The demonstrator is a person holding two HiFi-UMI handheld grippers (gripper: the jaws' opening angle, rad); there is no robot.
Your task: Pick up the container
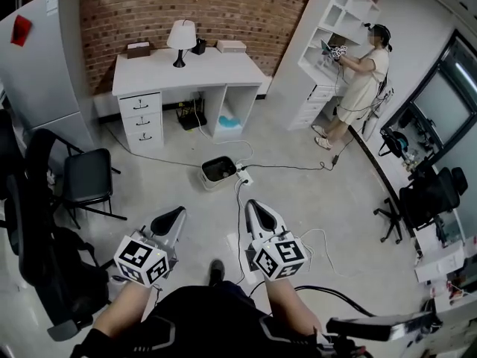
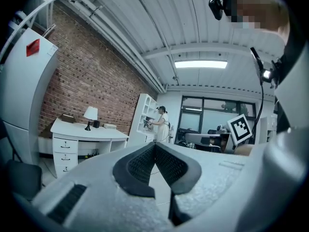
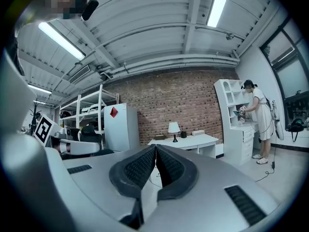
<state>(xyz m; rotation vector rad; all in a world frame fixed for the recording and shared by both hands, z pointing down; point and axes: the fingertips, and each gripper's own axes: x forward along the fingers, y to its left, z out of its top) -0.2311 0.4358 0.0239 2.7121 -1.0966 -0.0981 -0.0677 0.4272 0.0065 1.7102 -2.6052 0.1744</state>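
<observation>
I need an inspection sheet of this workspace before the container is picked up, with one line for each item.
Surface: grey floor, pale and even.
Job's things: container stands on the floor in front of the desk, untouched.
Clutter: lamp and brown box on the desk; black chair at the left.
Grippers: left tool and right tool both shut, nothing between the jaws, well short of the container.
Cables: power strip beside the container; cable runs over the floor to the right.
Surroundings: brick wall; person at a white shelf unit.
</observation>
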